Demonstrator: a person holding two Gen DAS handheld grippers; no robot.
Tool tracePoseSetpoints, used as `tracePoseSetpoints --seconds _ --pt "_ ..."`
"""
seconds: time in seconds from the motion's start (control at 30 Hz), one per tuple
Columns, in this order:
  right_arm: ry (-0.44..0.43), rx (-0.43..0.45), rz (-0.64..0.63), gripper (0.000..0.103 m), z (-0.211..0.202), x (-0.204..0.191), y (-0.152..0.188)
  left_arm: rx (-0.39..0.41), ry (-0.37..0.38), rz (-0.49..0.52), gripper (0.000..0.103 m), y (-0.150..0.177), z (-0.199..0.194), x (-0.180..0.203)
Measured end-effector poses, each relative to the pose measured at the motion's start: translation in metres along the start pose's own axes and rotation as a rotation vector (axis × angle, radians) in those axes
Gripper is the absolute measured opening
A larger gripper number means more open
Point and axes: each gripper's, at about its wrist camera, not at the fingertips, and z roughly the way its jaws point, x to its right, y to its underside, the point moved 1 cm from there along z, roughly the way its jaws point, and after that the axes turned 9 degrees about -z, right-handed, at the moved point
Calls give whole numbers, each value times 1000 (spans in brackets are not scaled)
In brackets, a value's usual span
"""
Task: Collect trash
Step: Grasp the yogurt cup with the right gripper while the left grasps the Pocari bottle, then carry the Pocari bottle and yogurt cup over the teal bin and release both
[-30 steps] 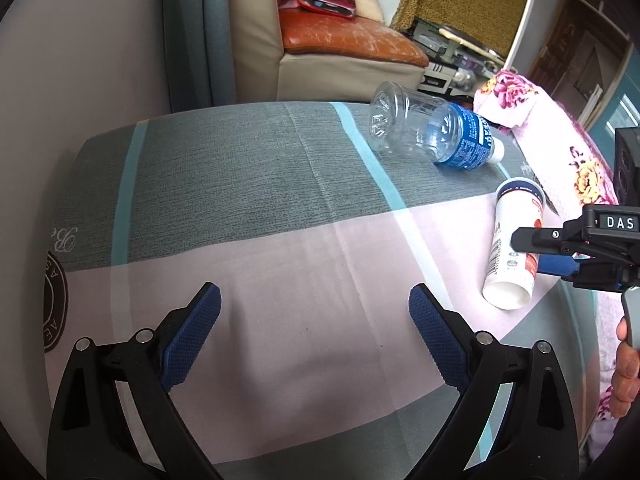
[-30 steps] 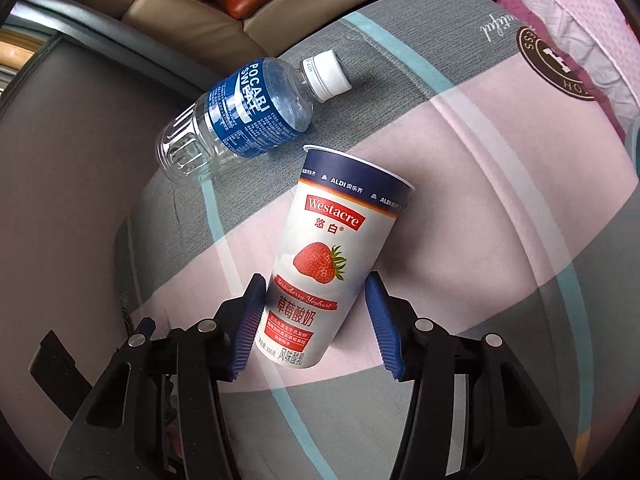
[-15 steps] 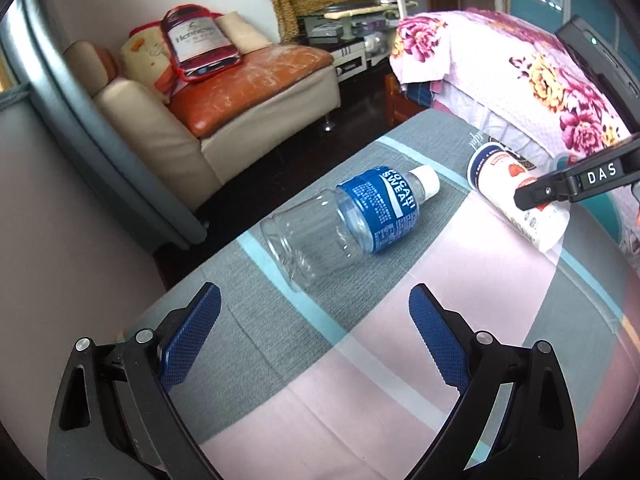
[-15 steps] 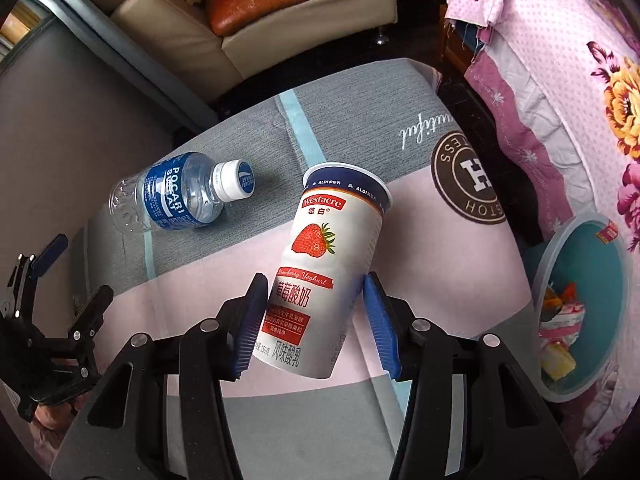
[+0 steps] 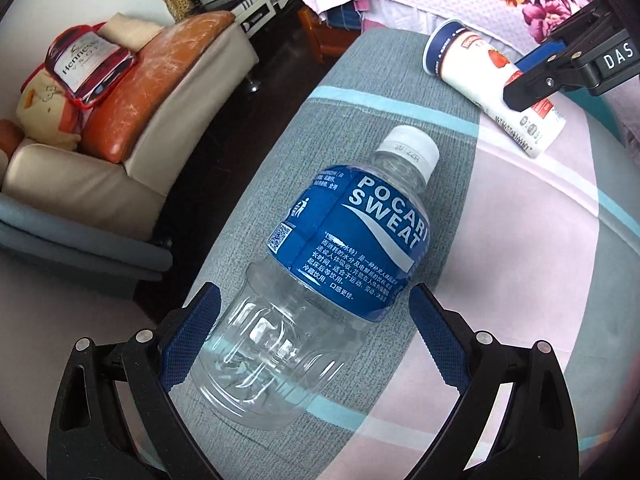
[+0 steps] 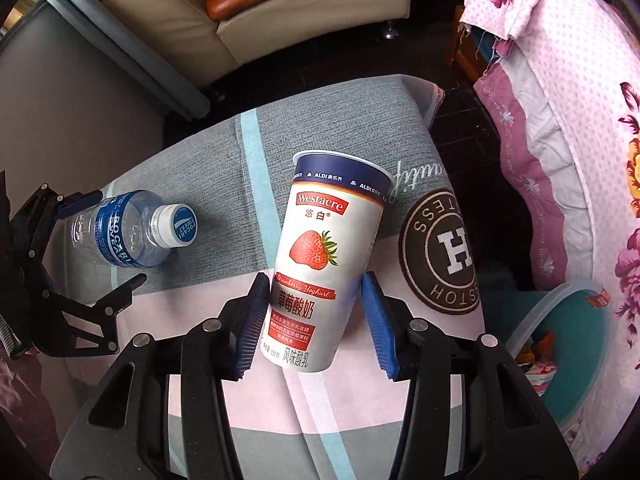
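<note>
closing the spread left hand-held gripper [image 5: 314, 334] squarely on the bottle [image 5: 320, 280] between its pads is advised; the right hand-held gripper [image 6: 314, 316] is pinching the yoghurt cup [image 6: 326, 256].

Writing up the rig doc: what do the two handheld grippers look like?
Both alike: left gripper and right gripper have black, angular plastic frames with triangular cutouts and silver rivets. The fingers carry blue ribbed pads. The right one's body bears a white "DAS" label. No cables or sleeves visible.
</note>
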Motion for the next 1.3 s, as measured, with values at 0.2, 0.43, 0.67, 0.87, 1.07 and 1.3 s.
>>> tracePoseSetpoints --seconds 0.2,0.43,0.67,0.87,1.07,1.3 --pt "3 -1 -63 45 -3 -10 7 11 34 -95 66 15 1 7" --pt "-10 3 -94 45 -8 -19 23 38 61 -181 65 20 -10 29" --pt "-14 22 -102 45 -18 -22 35 52 43 -261 65 24 -27 55" --pt "-45 44 -63 44 -33 -13 62 66 19 -299 65 30 -49 84" --pt "-87 93 -23 43 -56 5 96 93 9 -327 65 32 -75 117" --pt "-139 133 31 43 -77 40 140 89 48 -343 65 24 -84 167"
